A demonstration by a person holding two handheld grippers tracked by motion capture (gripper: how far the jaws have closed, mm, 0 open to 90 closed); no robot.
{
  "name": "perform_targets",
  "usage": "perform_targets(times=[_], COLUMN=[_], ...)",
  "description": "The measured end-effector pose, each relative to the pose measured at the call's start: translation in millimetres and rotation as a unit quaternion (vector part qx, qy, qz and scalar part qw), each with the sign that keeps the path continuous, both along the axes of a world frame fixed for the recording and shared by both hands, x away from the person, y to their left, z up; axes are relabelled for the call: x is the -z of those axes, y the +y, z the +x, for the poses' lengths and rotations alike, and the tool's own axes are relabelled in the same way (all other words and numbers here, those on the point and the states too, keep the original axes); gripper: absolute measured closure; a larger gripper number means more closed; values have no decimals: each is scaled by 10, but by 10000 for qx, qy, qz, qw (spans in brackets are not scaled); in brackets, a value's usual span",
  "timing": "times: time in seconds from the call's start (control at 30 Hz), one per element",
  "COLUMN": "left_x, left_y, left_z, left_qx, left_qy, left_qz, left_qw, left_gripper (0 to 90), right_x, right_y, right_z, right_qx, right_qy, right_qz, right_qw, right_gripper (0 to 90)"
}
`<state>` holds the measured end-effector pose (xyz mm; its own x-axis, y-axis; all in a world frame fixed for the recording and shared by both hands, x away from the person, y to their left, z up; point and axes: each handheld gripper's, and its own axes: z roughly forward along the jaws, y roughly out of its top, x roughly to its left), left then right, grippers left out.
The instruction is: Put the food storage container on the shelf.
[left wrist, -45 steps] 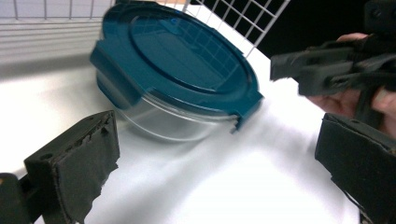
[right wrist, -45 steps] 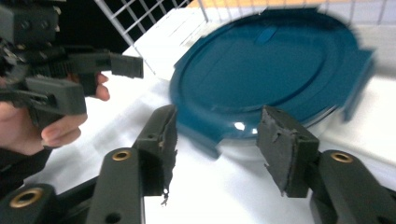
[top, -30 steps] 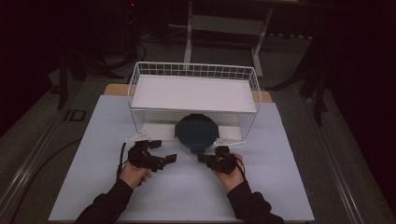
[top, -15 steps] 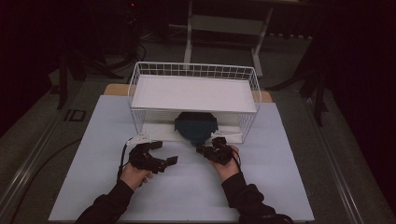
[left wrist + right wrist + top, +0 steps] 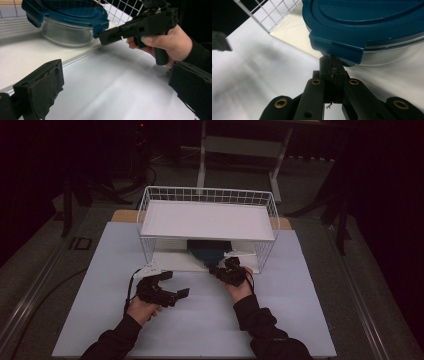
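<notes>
A round glass container with a dark blue clip lid [image 5: 210,251] [image 5: 67,17] [image 5: 367,22] sits on the bottom board under the white wire rack [image 5: 210,195]. My right gripper [image 5: 220,269] [image 5: 333,70] is shut, and its tips press against the lid's front clip tab [image 5: 337,46]. The left gripper view shows that same right gripper [image 5: 110,36] touching the tab. My left gripper [image 5: 174,284] [image 5: 116,90] is open over the mat, nothing between its pads, to the left of and nearer than the container.
The rack's white upper shelf [image 5: 207,220] covers most of the container from above. Its wire side walls [image 5: 120,10] [image 5: 274,15] stand close on both sides. The pale mat [image 5: 200,325] spreads in front of the rack.
The container has slid away from me, farther under the rack's shelf, and my right gripper has followed it forward. The left gripper has barely moved.
</notes>
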<state>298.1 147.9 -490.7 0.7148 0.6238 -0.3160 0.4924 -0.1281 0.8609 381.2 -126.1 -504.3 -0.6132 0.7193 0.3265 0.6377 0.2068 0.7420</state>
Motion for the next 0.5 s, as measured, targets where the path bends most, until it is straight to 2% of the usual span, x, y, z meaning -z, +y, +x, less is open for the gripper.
perform_targets(times=[0.13, 0.17, 0.33, 0.37, 0.4, 0.43, 0.47, 0.5], left_x=[-10, -10, -21, -28, -36, -57, -57, -69], left_y=[-1, -1, -8, -7, -6, -2, -2, 0], left_z=[-6, -10, -31, -43, -53, -79, -79, -94], left_qx=[5, 12, 50, 64, 75, 110, 110, 132], left_qy=[-10, -23, -46, -65, -96, -165, -165, -196], left_qz=[-46, -55, -41, -75, -68, -61, -61, -40], left_qw=[10000, 10000, 10000, 9999, 9999, 9998, 9998, 9997], left_gripper=[1, 1, 1, 2, 2, 1, 2, 2], right_x=[-5, -12, -26, -37, -37, -50, -50, -61], right_y=[17, 47, 55, 43, 43, 15, 15, 2], right_z=[39, 27, -31, -95, -95, -167, -167, -209], right_qx=[-20, -34, -139, -233, -233, -333, -333, -396], right_qy=[45, -51, -97, -132, -132, -135, -135, -179], right_qz=[29, -77, -33, -38, -38, 14, 14, 2], right_qw=[10000, 10000, 9999, 9996, 9996, 9994, 9994, 9991], right_gripper=[899, 885, 846, 808, 808, 739, 739, 700])
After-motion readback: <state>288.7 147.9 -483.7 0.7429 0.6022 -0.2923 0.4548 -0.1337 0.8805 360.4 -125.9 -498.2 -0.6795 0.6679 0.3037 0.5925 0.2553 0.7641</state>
